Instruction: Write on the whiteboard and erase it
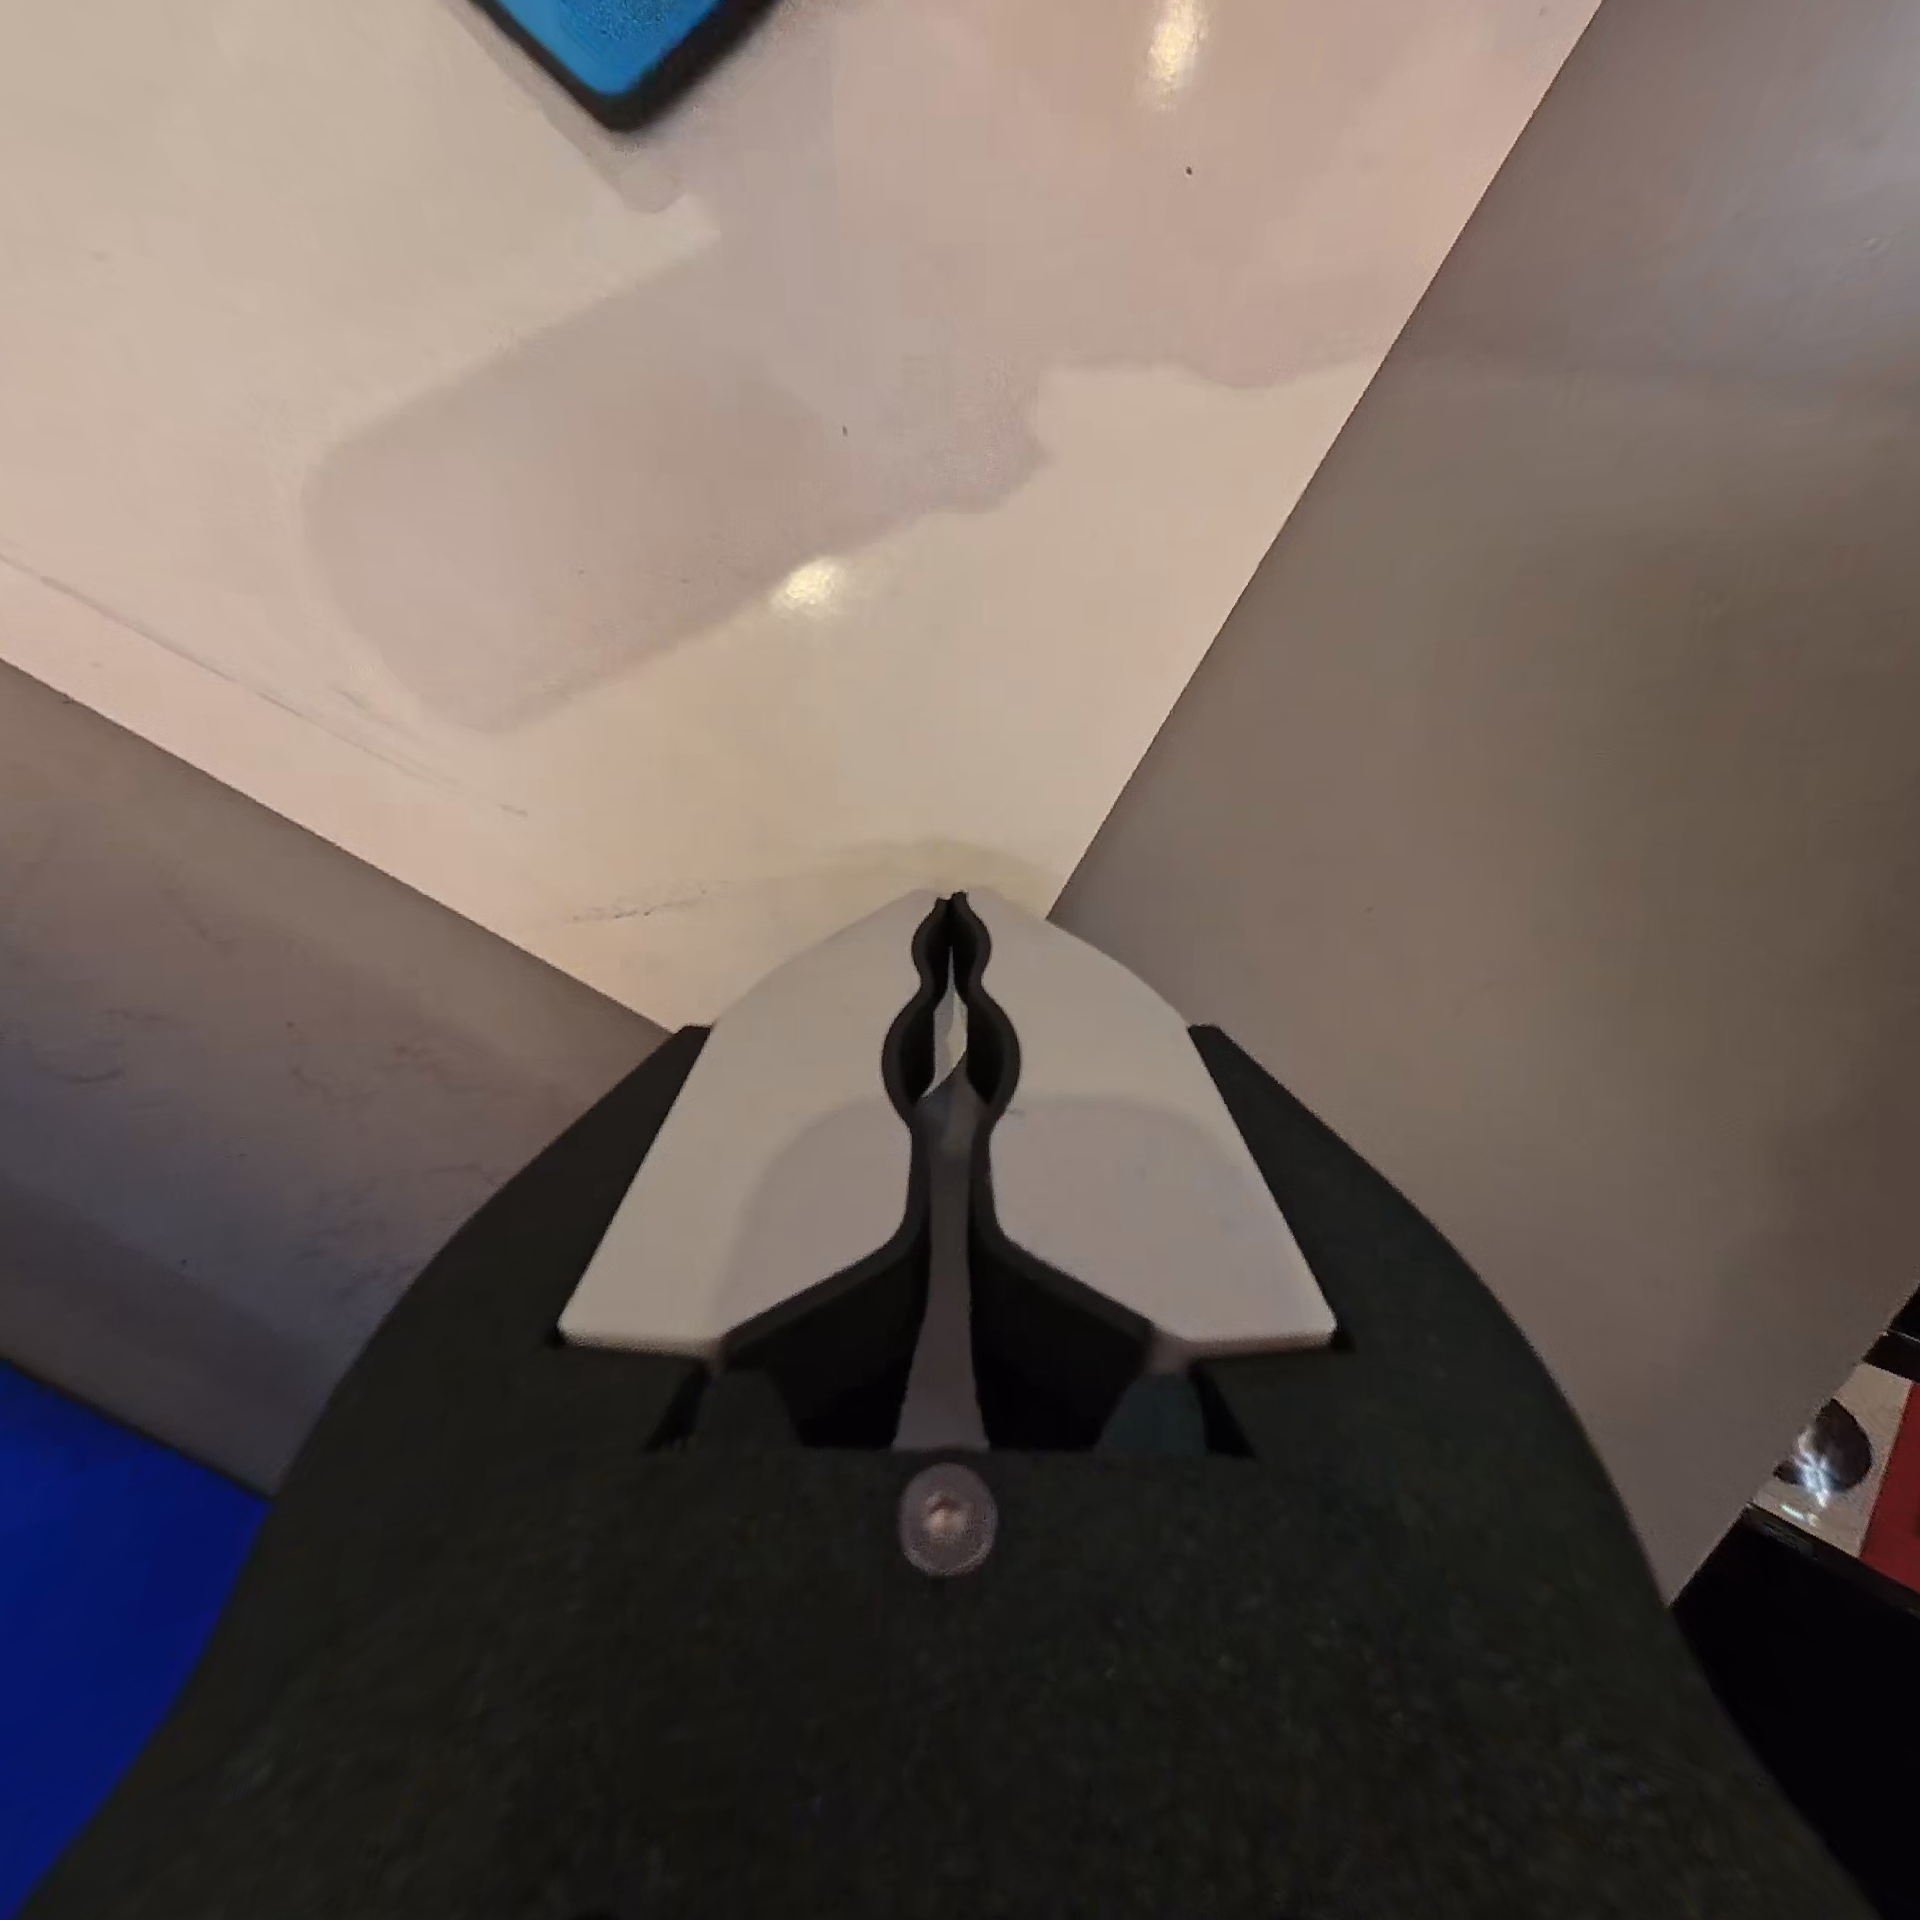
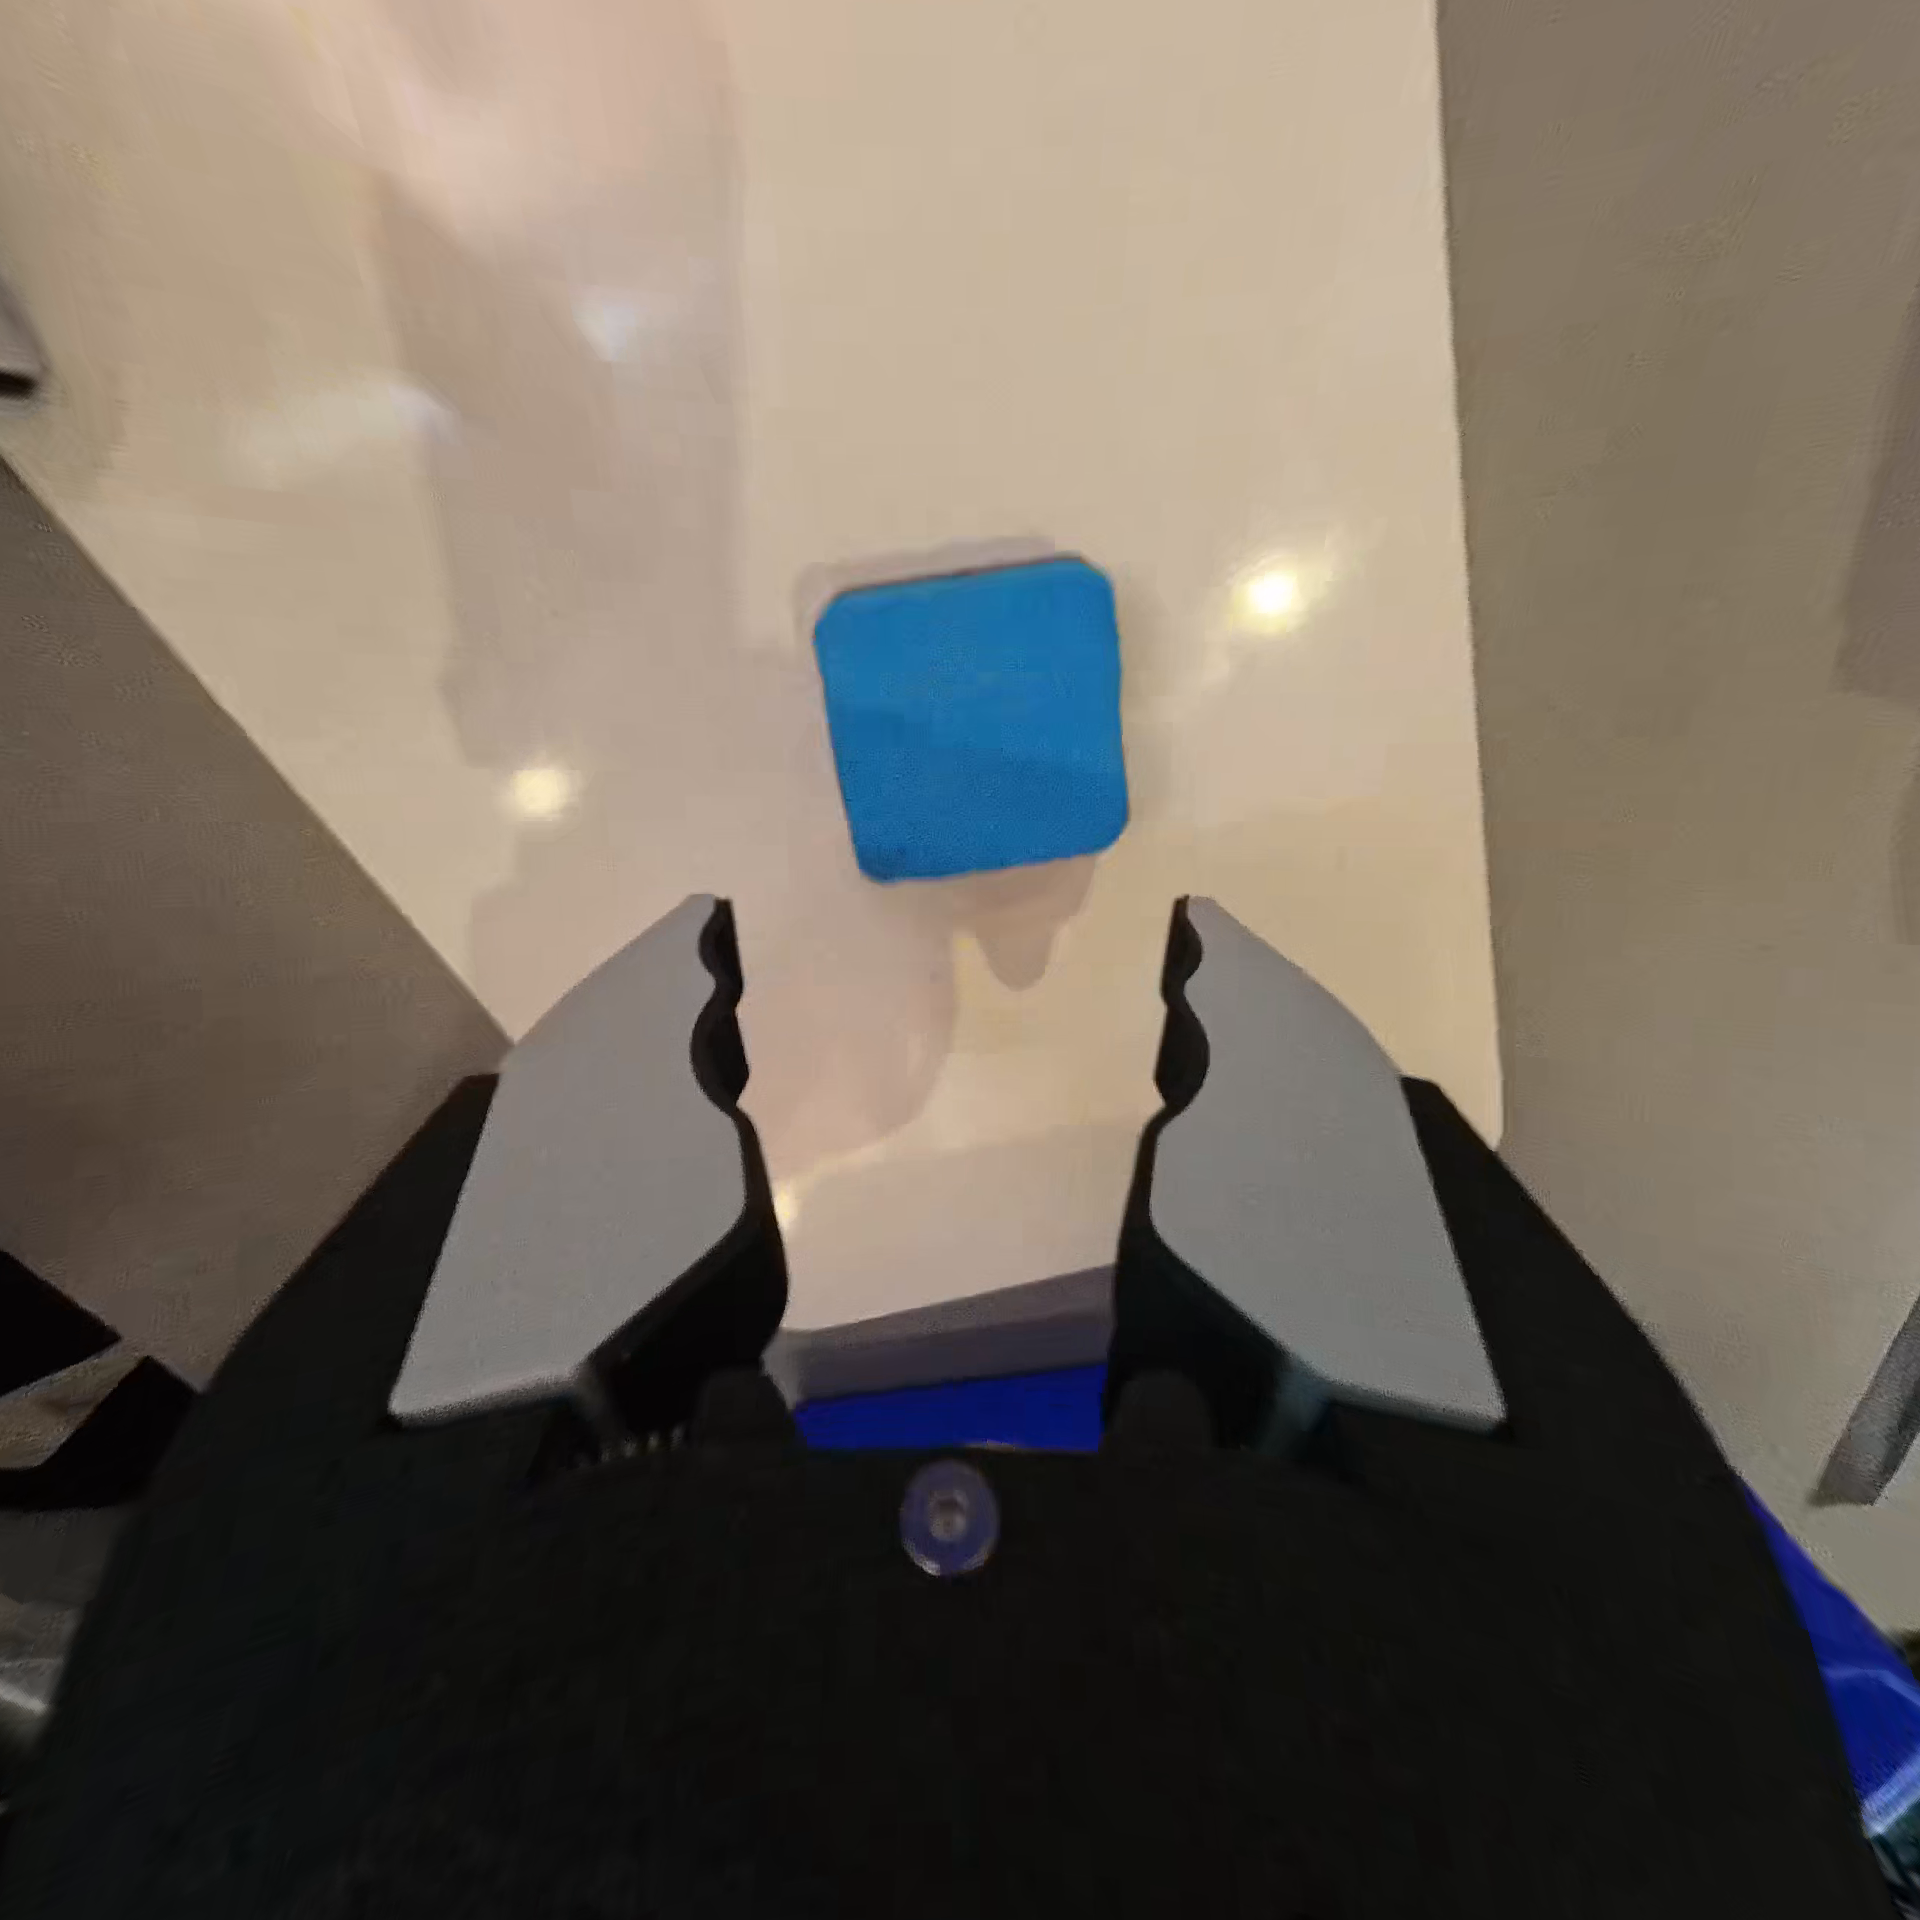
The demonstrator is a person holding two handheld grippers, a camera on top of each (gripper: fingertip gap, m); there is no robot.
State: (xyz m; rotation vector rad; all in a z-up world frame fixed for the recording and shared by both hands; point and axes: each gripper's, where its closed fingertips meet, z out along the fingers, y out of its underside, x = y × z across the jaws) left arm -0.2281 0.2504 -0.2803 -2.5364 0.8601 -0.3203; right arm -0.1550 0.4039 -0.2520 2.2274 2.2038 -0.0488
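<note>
Whiteboard fills most of the right wrist view, a glossy white sheet lying on a grey table with bright spots of light reflected on it. A blue square eraser with rounded corners sits flat on the board near its middle, with nothing on top of it or pressed against its sides. The right gripper hangs just short of the eraser with its two fingers spread wide and nothing between them; the gap lines up with the near edge of the eraser, and bare board shows through it. Something blue shows low between the finger bases, too hidden to name.

In the left wrist view the same whiteboard runs slantwise, and its pointed corner lies right at the tips of the left gripper. Those fingers are pressed together at the tips; whether the thin edge of the board is caught between them I cannot tell. The eraser shows as a blue patch with a dark rim at the top edge, well apart from this gripper. The grey table spreads on both sides of the board, and a blue patch shows at the lower left.
</note>
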